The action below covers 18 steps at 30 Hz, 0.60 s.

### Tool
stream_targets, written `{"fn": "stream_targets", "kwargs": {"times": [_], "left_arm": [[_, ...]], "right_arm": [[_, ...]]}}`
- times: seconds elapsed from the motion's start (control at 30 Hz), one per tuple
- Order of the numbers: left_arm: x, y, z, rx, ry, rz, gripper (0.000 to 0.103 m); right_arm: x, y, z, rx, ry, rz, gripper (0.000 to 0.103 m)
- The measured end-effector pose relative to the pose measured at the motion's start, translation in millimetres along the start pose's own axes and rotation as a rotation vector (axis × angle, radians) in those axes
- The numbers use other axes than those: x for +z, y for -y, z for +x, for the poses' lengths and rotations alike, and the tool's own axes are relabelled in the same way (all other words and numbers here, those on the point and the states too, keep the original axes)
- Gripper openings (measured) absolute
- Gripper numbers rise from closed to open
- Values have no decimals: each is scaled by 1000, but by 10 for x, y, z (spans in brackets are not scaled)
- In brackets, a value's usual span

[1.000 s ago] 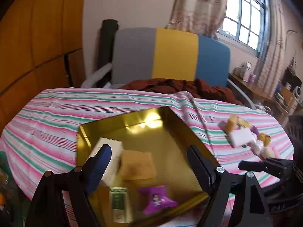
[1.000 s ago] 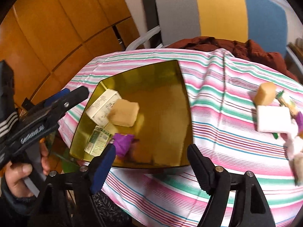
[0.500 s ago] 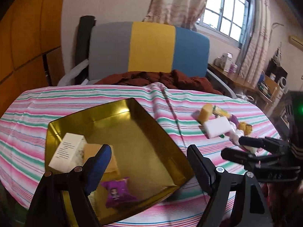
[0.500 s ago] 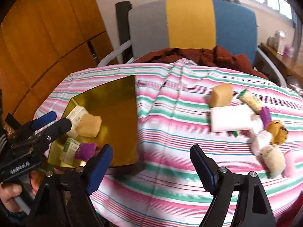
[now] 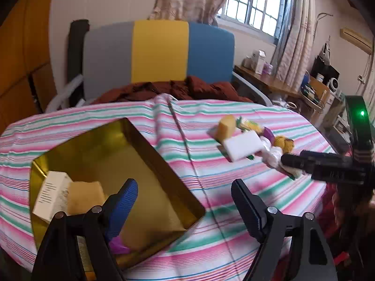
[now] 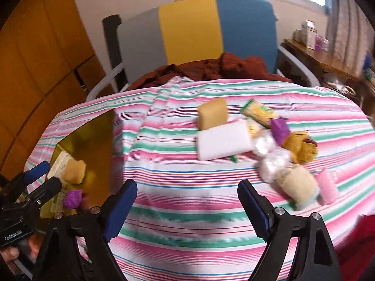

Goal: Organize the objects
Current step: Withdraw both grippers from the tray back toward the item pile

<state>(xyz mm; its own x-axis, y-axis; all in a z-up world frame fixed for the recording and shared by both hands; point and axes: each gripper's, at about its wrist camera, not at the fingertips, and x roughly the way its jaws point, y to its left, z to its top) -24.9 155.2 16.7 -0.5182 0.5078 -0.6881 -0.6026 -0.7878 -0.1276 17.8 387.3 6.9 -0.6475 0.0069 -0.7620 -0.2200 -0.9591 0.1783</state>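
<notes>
Tray (image 6: 103, 128) at nine o'clock on the table (image 6: 178, 187), holding a box (image 5: 50, 192) and sponge (image 5: 85, 195); loose pile (image 6: 264, 140) at two o'clock; chair (image 6: 194, 30) behind at twelve.

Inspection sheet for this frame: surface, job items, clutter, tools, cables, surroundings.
Surface: striped tablecloth, wrinkled along the middle.
Job's things: gold tray holding a white box, a tan block and a purple packet; loose pile of a white sponge, another tan block, wrapped snacks and a pink roll.
Clutter: nothing seen.
Tools: left tool open, empty; right tool opening, empty, nearing the pile.
Cables: nothing seen on the table.
Surroundings: tricolour chair with brown cloth, window, wooden cabinets.
</notes>
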Motion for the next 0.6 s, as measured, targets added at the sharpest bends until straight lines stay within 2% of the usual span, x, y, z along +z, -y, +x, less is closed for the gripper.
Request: {"fn": "stream_targets", "kwargs": {"times": [0.23, 0.43, 0.6], "left_arm": [[-14, 316, 150, -113, -54, 69, 83], [-25, 678, 303, -170, -93, 169, 83], [-5, 999, 417, -237, -103, 266, 83]], "right_arm": [[51, 701, -186, -74, 25, 147, 92], [45, 1558, -322, -121, 55, 397, 94], [-37, 2134, -233, -127, 49, 600, 94]]}}
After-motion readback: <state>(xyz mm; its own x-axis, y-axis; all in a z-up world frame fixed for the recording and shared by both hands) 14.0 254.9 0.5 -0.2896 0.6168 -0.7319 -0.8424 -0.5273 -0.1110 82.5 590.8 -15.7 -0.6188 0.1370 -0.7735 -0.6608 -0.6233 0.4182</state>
